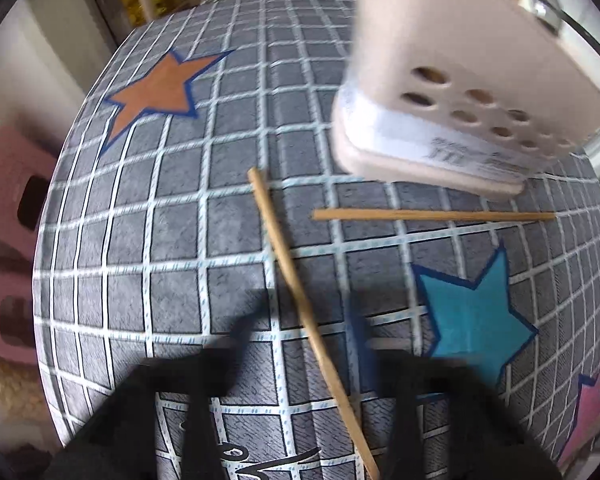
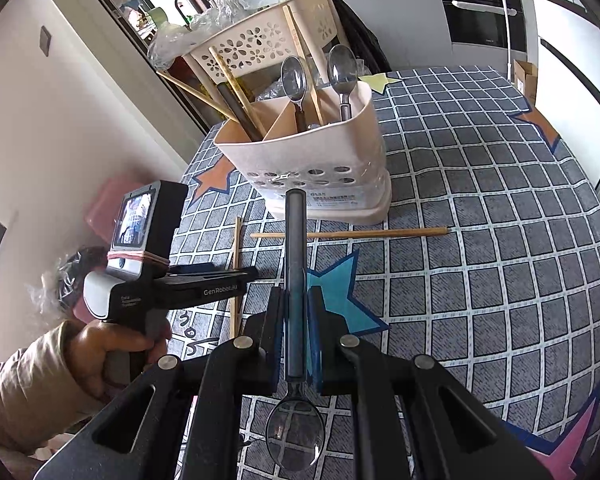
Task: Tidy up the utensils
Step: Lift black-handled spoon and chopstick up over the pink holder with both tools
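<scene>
A grey checked tablecloth (image 1: 172,216) with white grid lines fills the view. An orange star (image 1: 160,88) is printed at ten o'clock, a teal star (image 1: 476,320) at four o'clock, and part of a pink star (image 1: 588,404) shows at the rim near five o'clock. At one o'clock stands a beige utensil holder (image 1: 452,92) with round holes near its base. Just below it a chopstick (image 1: 432,215) lies flat, running crosswise. A second chopstick (image 1: 300,308) runs from the centre down toward six o'clock, passing between the blurred black fingers (image 1: 244,328) of the left gripper (image 1: 304,320), which stand apart without touching it. Pink stools (image 1: 8,240) sit at nine o'clock.
</scene>
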Demonstrator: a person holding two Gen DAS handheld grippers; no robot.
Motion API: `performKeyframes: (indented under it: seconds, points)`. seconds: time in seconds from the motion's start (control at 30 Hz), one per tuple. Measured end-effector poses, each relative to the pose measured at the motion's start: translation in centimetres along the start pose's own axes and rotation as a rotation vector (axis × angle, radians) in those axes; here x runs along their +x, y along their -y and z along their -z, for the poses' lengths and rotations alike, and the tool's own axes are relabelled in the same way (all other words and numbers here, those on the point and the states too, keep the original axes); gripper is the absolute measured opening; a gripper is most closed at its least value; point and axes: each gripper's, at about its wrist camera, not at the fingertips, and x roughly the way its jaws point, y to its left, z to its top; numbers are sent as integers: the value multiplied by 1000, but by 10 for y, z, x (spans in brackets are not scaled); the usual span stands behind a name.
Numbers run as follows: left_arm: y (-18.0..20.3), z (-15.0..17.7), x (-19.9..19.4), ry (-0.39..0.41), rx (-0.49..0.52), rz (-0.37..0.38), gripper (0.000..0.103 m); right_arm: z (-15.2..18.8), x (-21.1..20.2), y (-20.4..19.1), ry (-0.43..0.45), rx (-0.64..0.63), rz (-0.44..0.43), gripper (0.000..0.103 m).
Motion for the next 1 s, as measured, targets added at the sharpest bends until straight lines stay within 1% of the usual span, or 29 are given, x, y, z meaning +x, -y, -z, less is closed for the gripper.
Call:
performKeyframes:
  seconds: [0.03, 0.1, 0.13, 0.2, 0.23, 0.3, 0.4, 0.57, 0.7, 0.8, 0.93, 1.0]
  points:
    - [0, -2, 1, -5, -2, 20, 38, 0, 0, 0, 0, 1, 0, 13]
    - [-4, 0, -2, 17, -12, 52, 38, 1, 0, 0, 0, 2, 0, 13]
    - [-7, 4, -5, 35, -20, 79, 38, 1, 0, 0, 2, 2, 2, 13]
    - [-13, 19, -17, 94, -23, 115, 38, 2, -1, 0, 8, 0, 7, 13]
    - [-13, 22, -22, 114, -17, 121, 38, 3, -2, 1, 13, 1, 10, 13]
    - [-13, 32, -41, 186, 3, 140, 38, 3, -3, 3, 18, 6, 14, 13]
    - [-15, 38, -68, 267, 10, 181, 38, 1, -5, 7, 33, 22, 14, 13]
    - [-12, 41, -108, 372, 36, 223, 38, -4, -9, 5, 55, 18, 17, 13]
    - [-10, 36, -141, 447, 39, 266, 38, -12, -15, 2, 78, 13, 13, 13]
    - [-9, 25, -159, 493, 41, 291, 38, -23, -19, -2, 98, 6, 9, 13]
    - [-4, 5, -186, 563, 58, 322, 38, -43, -21, -6, 118, -17, 6, 13]
    - [0, -11, -201, 608, 70, 328, 38, -57, -21, -7, 129, -19, -5, 13]
